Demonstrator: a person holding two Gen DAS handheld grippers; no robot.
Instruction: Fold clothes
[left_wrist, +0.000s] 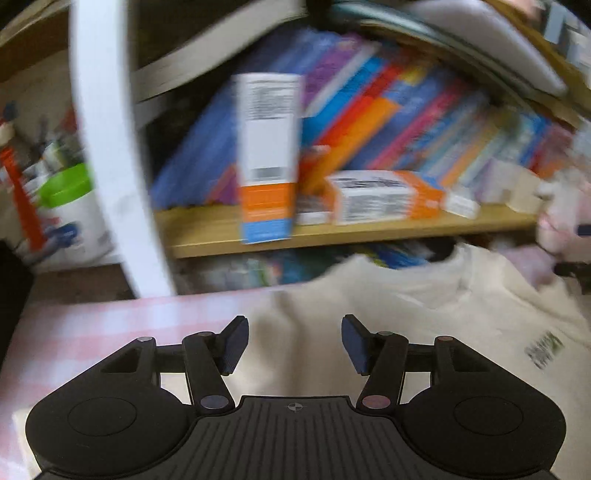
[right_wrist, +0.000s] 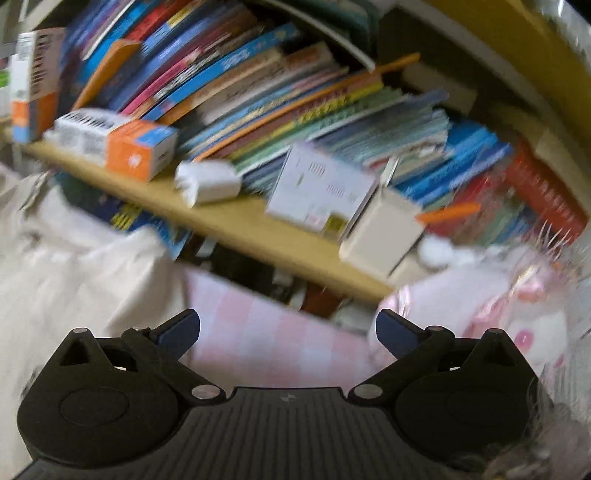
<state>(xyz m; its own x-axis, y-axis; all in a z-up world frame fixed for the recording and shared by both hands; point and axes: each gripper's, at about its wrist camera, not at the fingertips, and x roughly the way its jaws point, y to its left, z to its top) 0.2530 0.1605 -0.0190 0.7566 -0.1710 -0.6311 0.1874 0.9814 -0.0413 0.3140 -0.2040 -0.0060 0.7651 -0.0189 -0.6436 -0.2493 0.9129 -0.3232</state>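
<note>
A cream shirt (left_wrist: 424, 325) with a small dark print lies spread on a pink checked cloth (left_wrist: 92, 325), its neckline toward the shelf. My left gripper (left_wrist: 294, 339) hovers over the shirt's left part, jaws apart, nothing between the blue pads. In the right wrist view the same cream shirt (right_wrist: 74, 280) fills the left side. My right gripper (right_wrist: 287, 332) stands wide open over the pink checked cloth (right_wrist: 266, 332), just right of the shirt's edge, holding nothing. Both views are blurred.
A wooden shelf (left_wrist: 369, 232) behind the table carries leaning books (right_wrist: 295, 110), orange and white boxes (left_wrist: 373, 195) and a tall box (left_wrist: 267, 158). A white curved post (left_wrist: 110, 147) rises at the left. A pink plush toy (right_wrist: 498, 306) lies at the right.
</note>
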